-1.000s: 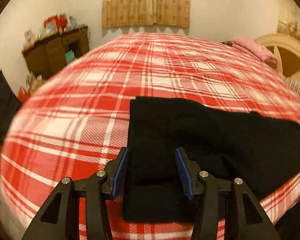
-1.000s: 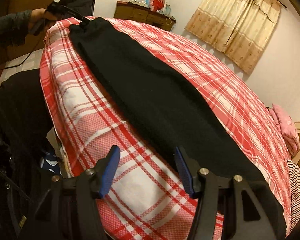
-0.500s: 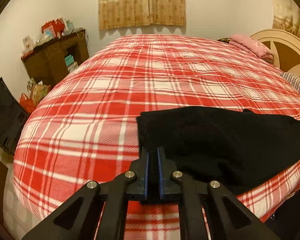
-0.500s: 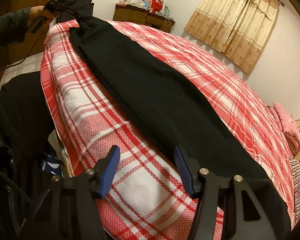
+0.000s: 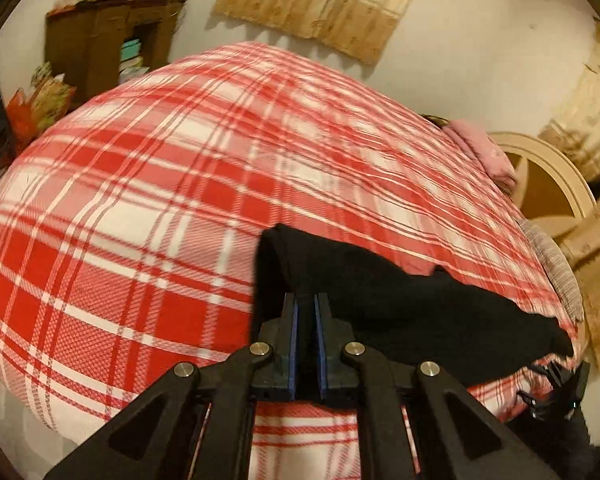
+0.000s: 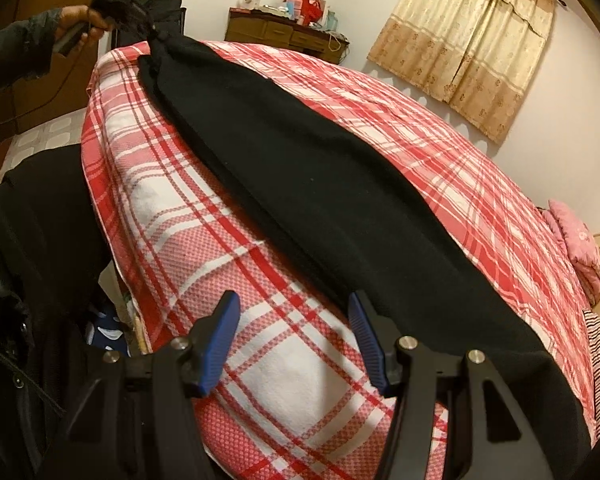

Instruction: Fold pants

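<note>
Black pants [image 6: 320, 184] lie stretched lengthwise along the near side of a bed with a red and white plaid cover [image 6: 284, 380]. My left gripper [image 5: 305, 312] is shut on one end of the pants [image 5: 400, 304] and lifts that end off the cover; it also shows at the far left of the right wrist view [image 6: 140, 26], with the cloth bunched in it. My right gripper [image 6: 294, 320] is open and empty, just above the cover beside the pants' near edge, at their other end.
A brown dresser [image 6: 284, 36] with clutter on top stands against the far wall. Beige curtains [image 6: 472, 48] hang beyond the bed. A pink pillow [image 6: 576, 244] and a cream headboard [image 5: 540, 184] are at the bed's right end. Floor lies left of the bed.
My left gripper closed on the pants' end and lifted it up from the cover. My right gripper stayed open and hardly moved.
</note>
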Demonstrator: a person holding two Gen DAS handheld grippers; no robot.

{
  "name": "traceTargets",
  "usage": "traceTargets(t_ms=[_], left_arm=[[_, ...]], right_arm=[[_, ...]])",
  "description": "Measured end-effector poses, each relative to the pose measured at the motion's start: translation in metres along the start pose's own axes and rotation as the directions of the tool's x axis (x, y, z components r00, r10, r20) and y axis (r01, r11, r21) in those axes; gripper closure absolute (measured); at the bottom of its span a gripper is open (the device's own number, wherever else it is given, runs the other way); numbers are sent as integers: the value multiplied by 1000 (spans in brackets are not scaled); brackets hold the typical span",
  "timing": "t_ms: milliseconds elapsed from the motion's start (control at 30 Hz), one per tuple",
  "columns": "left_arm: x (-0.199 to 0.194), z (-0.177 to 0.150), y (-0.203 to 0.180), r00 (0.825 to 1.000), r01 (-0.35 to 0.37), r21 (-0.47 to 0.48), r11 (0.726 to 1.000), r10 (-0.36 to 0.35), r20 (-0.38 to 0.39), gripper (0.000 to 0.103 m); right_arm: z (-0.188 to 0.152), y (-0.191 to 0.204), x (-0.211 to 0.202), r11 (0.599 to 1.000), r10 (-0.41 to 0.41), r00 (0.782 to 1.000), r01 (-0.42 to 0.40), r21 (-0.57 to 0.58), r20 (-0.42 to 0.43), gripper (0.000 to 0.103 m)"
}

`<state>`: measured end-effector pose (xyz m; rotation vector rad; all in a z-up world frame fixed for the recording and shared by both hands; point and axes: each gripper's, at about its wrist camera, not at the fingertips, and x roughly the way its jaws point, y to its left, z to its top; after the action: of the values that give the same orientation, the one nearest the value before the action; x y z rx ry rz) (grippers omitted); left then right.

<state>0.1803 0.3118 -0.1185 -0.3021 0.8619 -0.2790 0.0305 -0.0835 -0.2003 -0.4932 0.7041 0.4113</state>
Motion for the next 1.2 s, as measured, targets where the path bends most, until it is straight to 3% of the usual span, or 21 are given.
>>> traceTargets(t_ms=[67,133,233,300,333,433,567,600,667,833,867,967,1033,1067,1133,1200], left_arm=[[11,-8,-8,990,-130,87,988,134,-46,96],[30,-20,-7,957,-257,169,952,274,-91,91],[25,-24,5,969,-238,83,968,242,-52,86],[17,-26,6,964,-261,80,962,265,-33,79],[14,-26,4,959,-280,98,955,283,-16,72],[-2,-27,-6,925,-381,172,908,376,63,59],[-10,-18,-15,878,-476,191,859,448,171,47],[-10,-15,-19,880,-468,191,863,434,192,43],[-5,-10,-27,903,-417,199,887,379,202,33],[42,4,-50,948,-314,240,919,289,133,32],[50,4,-54,949,-313,255,915,291,119,32],[82,8,-59,931,-359,309,881,359,59,32],[100,16,-44,911,-400,279,873,413,16,32],[103,18,-38,912,-397,255,882,410,0,32],[106,26,-19,937,-340,184,922,350,-23,27],[109,31,-17,936,-342,180,922,351,-19,25]], right_arm=[[-1,0,2,1000,3,1000,-3,4,-1,44],[0,2,3,1000,2,1000,-2,-2,-1,44],[2,5,0,1000,2,1000,-2,-11,7,41],[4,7,-6,1000,2,1000,-2,-12,29,30],[6,7,-8,1000,10,999,-9,-12,43,29],[18,7,-10,999,47,997,-46,-15,62,29],[62,21,2,994,75,992,-67,-83,102,30],[77,27,7,992,97,989,-86,-94,112,30],[104,40,19,985,135,982,-118,-129,131,31],[171,88,71,963,204,972,-177,-206,117,43],[180,97,79,959,214,970,-187,-211,114,43],[200,117,104,950,227,970,-200,-238,91,43],[203,125,122,950,202,978,-182,-253,55,59],[203,126,131,947,226,974,-216,-238,13,79],[201,122,136,943,282,959,-278,-184,-4,84],[198,118,134,939,303,953,-302,-165,-22,89]])
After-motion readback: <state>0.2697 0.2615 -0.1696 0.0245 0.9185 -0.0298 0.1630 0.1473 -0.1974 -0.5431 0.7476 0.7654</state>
